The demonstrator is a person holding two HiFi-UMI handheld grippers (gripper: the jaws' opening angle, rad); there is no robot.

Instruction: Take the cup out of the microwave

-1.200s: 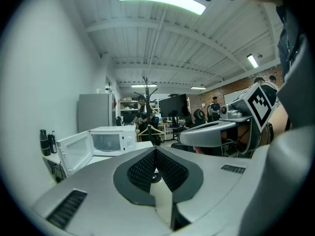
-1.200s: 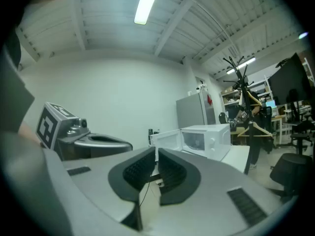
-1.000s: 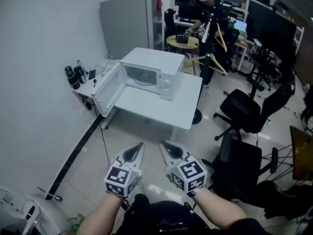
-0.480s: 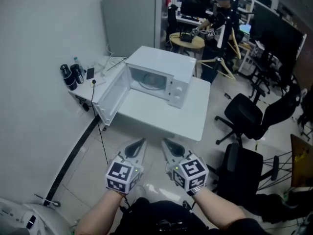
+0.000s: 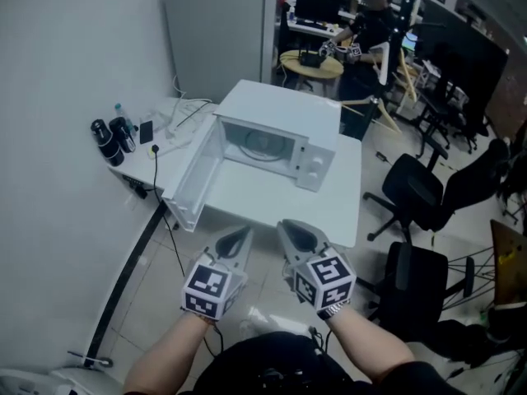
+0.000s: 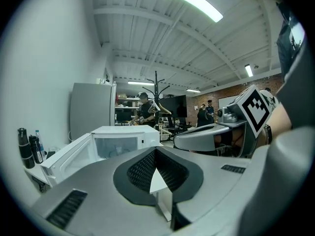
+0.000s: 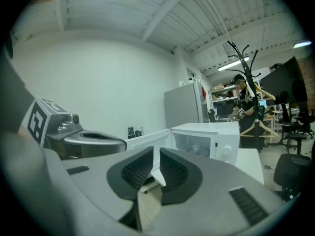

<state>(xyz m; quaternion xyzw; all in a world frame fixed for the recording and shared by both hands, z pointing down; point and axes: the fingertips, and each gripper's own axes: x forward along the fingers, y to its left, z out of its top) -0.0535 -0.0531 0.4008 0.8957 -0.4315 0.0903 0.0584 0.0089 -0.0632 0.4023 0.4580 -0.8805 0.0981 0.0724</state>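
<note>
Inside open microwave, perhaps a cup.

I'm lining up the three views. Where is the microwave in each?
Head view: microwave upper centre.
Left gripper view: microwave left of centre.
Right gripper view: microwave right of centre.
Shared landmark: grey cabinet behind it.
</note>
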